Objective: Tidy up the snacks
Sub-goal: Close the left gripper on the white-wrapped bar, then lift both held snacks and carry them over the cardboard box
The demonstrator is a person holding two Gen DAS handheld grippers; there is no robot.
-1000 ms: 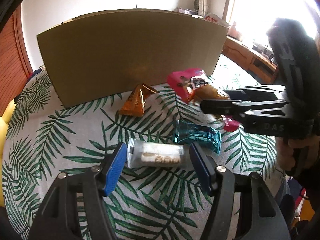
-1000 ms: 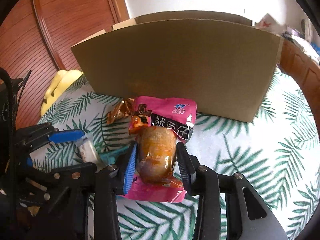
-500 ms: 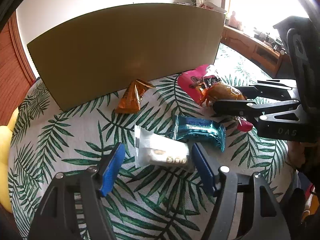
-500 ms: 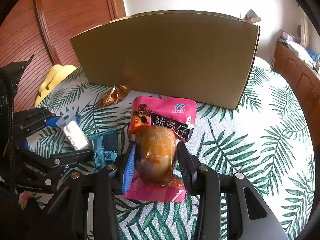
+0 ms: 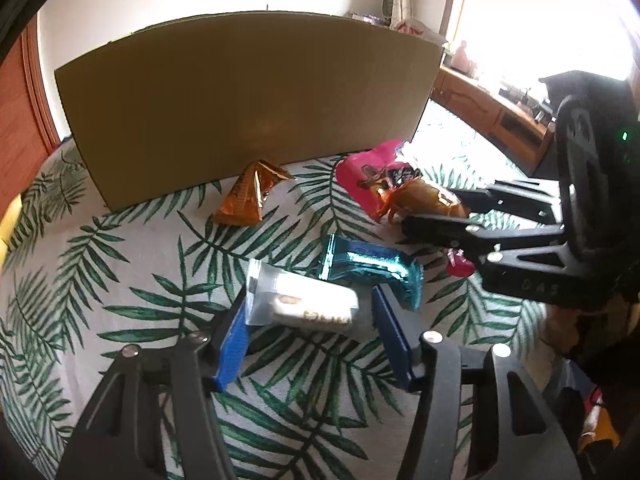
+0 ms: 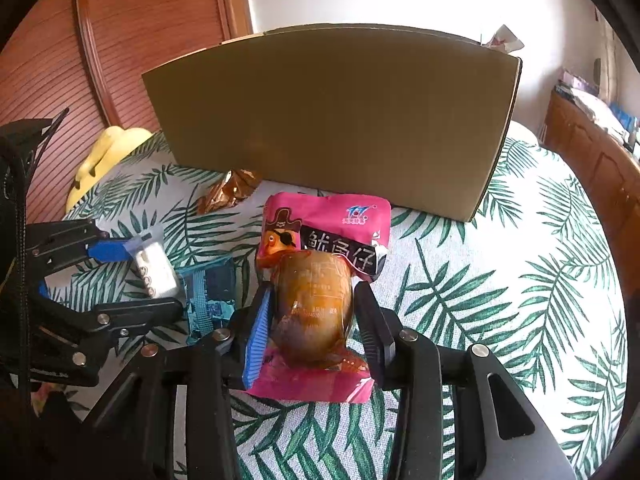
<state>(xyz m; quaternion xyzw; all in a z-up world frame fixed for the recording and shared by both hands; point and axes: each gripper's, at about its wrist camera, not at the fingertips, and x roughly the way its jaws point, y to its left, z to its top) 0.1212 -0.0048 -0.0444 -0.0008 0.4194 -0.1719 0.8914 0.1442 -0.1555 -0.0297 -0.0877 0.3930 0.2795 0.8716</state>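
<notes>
Pink pouch (image 6: pixel 320 240) with a brown snack (image 6: pixel 314 312) on it sits clamped in the right gripper (image 6: pixel 314 320); left gripper (image 5: pixel 308 332) spread open around the white bar (image 5: pixel 304 302), beside the box (image 5: pixel 248 100)

The cardboard box (image 6: pixel 332 120) at 12 o'clock is matt brown paperboard. The tablecloth (image 6: pixel 500 300) looks like woven cloth with a printed leaf pattern. The orange packet (image 5: pixel 250 196) and teal packet (image 5: pixel 372 268) are glossy, crinkled foil. The pink packet (image 6: pixel 344 220) is shiny plastic film. The left gripper (image 5: pixel 308 344) has matt black plastic arms, blue pads and metal screws.
</notes>
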